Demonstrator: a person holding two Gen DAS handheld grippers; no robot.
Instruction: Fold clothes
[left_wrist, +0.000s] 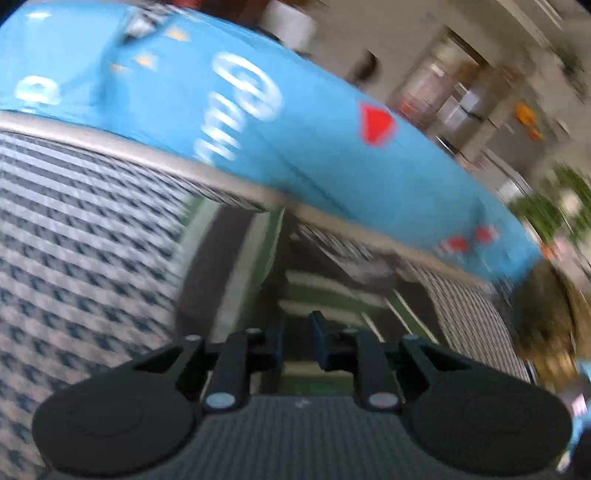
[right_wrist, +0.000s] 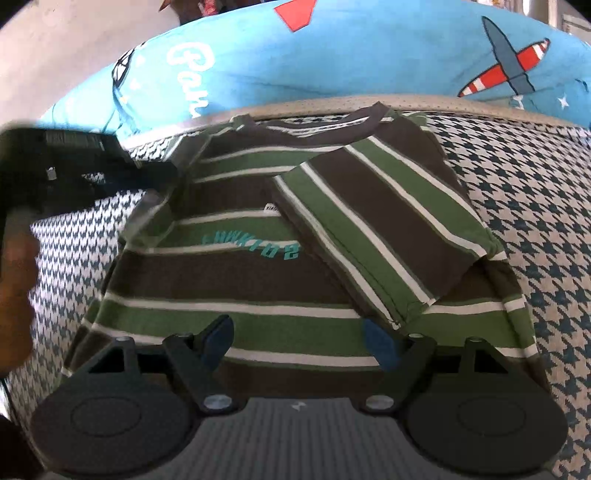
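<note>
From my seat, the left gripper (left_wrist: 297, 334) shows its fingers drawn close together, with only a slim gap and nothing visibly pinched between them; that view is smeared, so I can't swear to more. It looks over the houndstooth cover (left_wrist: 85, 258) toward the blue printed pillow (left_wrist: 314, 147) at twelve o'clock. Moving across, the striped shirt (right_wrist: 236, 280) lies on the houndstooth surface, collar toward the pillow at twelve o'clock, hem at six o'clock just under my right gripper (right_wrist: 301, 338). Its sleeve side at two o'clock is already turned in, a flap (right_wrist: 388, 229) lying diagonally over the chest. The side at nine o'clock looks lifted, and the left tool's dark body (right_wrist: 70, 162) sits just beside it at ten o'clock. The right fingers stand wide, hovering over the hem and holding nothing. I judge we are mid-way: one side folded, the other being brought over. Next I'd need the nine o'clock edge laid across to match the flap, then a grasp on the hem to fold upward.
</note>
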